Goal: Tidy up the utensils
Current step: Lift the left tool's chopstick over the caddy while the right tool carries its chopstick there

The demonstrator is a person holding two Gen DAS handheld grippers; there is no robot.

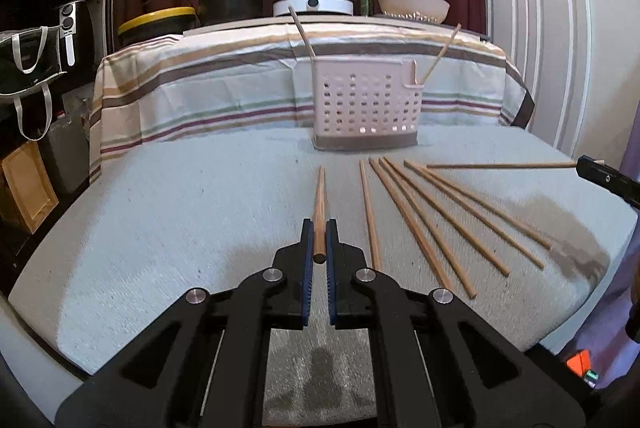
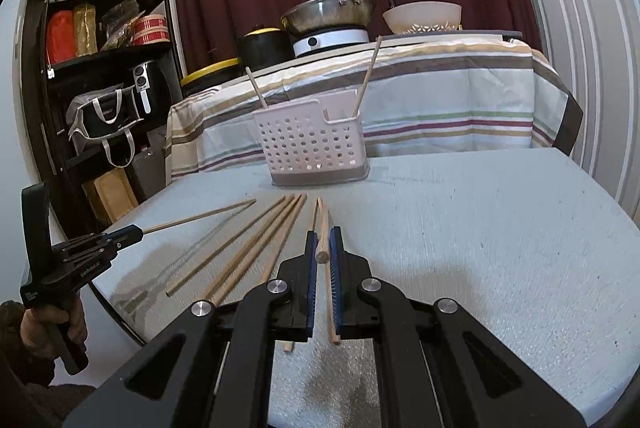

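- The left gripper (image 1: 319, 228) is clamped tight on the thick end of a wooden chopstick (image 1: 319, 206), whose tapered end points toward 12 o'clock at the pink utensil caddy (image 1: 366, 108); gripping at the butt leaves the long shaft free to lead into the caddy.
- The right gripper (image 2: 322, 236) is likewise closed hard on the butt of a second chopstick (image 2: 320, 228), aimed the same way. From the left wrist view its black tip (image 1: 596, 170) shows at 3 o'clock with the held stick (image 1: 500, 166) running level above the cloth.
- Six loose chopsticks (image 1: 420, 224) lie fanned on the pale blue tablecloth (image 1: 180, 228) between the two tools, tips converging near the caddy's base, a layout that seems meant to keep each one easy to pick singly.
- The perforated caddy stands upright at the table's far edge, 12 o'clock from both cameras, already holding two chopsticks: one leaning in its left end (image 1: 301, 32), another in the small right pocket (image 1: 442, 54).
- A hand (image 2: 60, 328) grips the left tool's handle at 8 o'clock in the right wrist view.
- Judged from the count, the sorting looks barely begun, with both held sticks seemingly bound for the caddy next.
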